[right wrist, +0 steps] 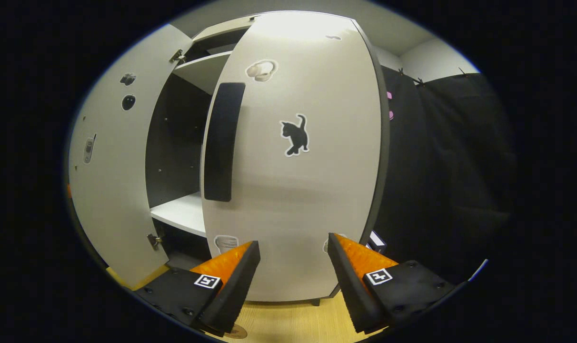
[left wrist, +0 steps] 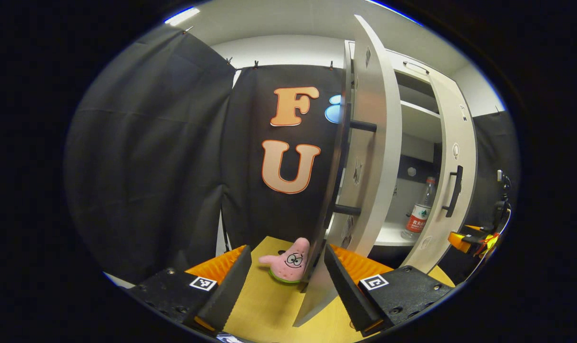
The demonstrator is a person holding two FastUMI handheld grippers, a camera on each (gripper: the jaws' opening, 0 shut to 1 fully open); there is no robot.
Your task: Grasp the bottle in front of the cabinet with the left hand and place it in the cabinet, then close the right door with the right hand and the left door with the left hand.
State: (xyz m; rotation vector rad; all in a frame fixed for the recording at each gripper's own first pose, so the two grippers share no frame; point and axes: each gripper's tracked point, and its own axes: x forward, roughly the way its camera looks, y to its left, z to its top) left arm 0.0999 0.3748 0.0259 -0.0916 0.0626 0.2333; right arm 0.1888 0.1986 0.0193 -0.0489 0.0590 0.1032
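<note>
Left gripper [left wrist: 284,281]: jaws wide apart, gripping nothing; edge of left door [left wrist: 370,143] stands between the fingers, contact unclear. Pink plush toy [left wrist: 288,262] on yellow worktop [left wrist: 269,305] just ahead. Right gripper [right wrist: 293,276]: jaws wide apart, holding nothing, close before right door [right wrist: 293,190], partly shut; black handle [right wrist: 222,143], cat sticker [right wrist: 295,136] on its face. Bottle [left wrist: 419,212]: clear, red label, upright on bottom shelf [left wrist: 388,234] inside cabinet [left wrist: 419,119].

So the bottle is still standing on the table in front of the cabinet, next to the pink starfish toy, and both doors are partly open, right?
Not quite. The bottle already stands inside the cabinet, on its white shelf, as the left gripper view shows. The pink starfish toy sits on the table, and both doors are partly open.
</note>
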